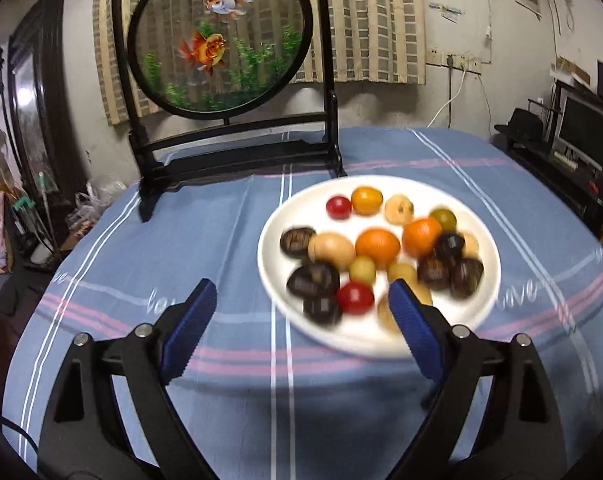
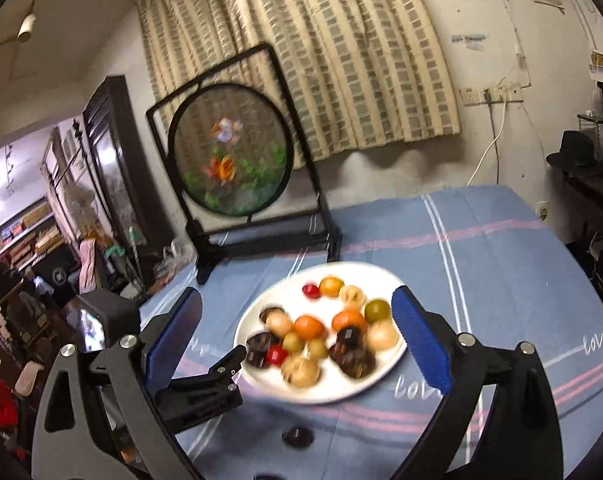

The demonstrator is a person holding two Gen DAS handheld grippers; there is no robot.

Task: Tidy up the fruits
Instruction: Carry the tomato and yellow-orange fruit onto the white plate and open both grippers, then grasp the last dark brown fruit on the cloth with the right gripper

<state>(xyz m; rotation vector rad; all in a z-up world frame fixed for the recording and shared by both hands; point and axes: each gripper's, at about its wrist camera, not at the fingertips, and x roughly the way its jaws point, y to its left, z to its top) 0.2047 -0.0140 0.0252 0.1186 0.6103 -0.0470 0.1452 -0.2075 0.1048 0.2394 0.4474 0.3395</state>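
Many small round fruits (image 1: 377,244), orange, red, yellow and dark brown, are being shown on a round white plate (image 1: 273,240) at centre frame, upon a blue striped tablecloth (image 1: 205,216); both grippers (image 1: 301,300) (image 2: 297,312) are being held spread, empty.

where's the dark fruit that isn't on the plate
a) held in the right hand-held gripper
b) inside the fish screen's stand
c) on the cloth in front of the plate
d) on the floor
c: in the right wrist view one dark fruit lies on the blue cloth, just off the near rim of the plate.
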